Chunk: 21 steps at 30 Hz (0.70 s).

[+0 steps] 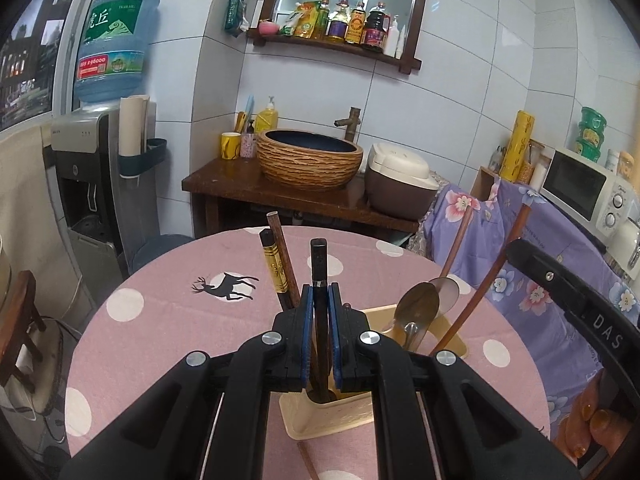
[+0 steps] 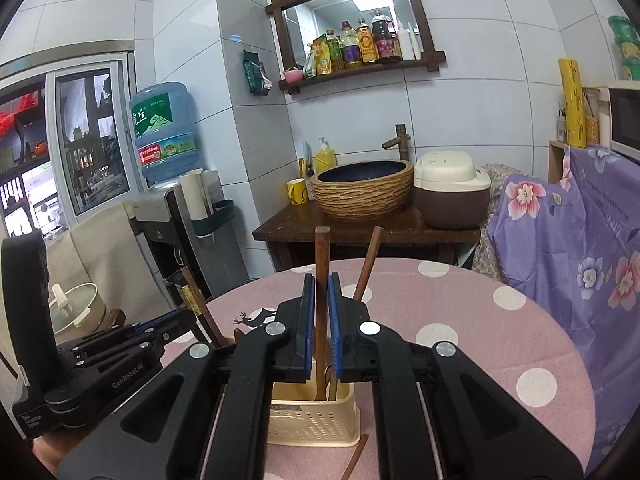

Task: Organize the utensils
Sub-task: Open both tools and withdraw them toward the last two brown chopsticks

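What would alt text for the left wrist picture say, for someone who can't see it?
The left gripper pinches a dark chopstick upright over a cream utensil holder on a pink polka-dot table. Metal spoons stand in the holder's other compartment.

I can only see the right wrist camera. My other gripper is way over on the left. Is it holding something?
Observer: Yes. The left gripper is shut on a black chopstick, whose lower end is in the beige utensil holder.
Operator: My right gripper has a brown chopstick. Are there spoons in there too? I only see sticks.
Observer: Yes. A metal spoon sits in the holder's next compartment, to the right of the black chopstick, with its bowl above the rim.
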Tool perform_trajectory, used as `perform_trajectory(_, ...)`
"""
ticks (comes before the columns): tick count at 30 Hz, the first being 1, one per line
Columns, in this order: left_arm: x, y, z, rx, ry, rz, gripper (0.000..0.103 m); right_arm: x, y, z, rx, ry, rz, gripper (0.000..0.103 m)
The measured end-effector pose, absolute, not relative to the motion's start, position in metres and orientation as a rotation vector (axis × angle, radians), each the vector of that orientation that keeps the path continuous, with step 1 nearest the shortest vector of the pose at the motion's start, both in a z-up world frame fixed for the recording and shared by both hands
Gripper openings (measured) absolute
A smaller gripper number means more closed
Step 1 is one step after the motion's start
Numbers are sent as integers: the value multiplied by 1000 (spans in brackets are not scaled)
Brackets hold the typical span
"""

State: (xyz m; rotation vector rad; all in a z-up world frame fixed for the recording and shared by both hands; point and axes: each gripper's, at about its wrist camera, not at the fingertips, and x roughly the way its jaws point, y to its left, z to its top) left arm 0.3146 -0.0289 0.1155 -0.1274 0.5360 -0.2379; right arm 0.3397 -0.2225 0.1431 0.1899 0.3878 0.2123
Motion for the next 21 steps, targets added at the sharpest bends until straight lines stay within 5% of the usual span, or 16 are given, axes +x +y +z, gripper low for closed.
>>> perform_trajectory(5,304,-27,117,-118,520,-244,14,330,-227,140,206,373,192,12)
perform_trajectory(7,294,-25,117,-117,507,-251,36,320,-227,138,209,361,184,45)
perform_trajectory(9,282,-20,114,-125,488,-252,58,306,-228,134,206,342,160,57)
perform_trajectory(14,256,-11,89,-116,529,-223,68,281,-224,108,157,424,124,57)
perform_trajectory(21,232,6,35,-117,662,-133,69,257,-214,45,107,606,79,62)
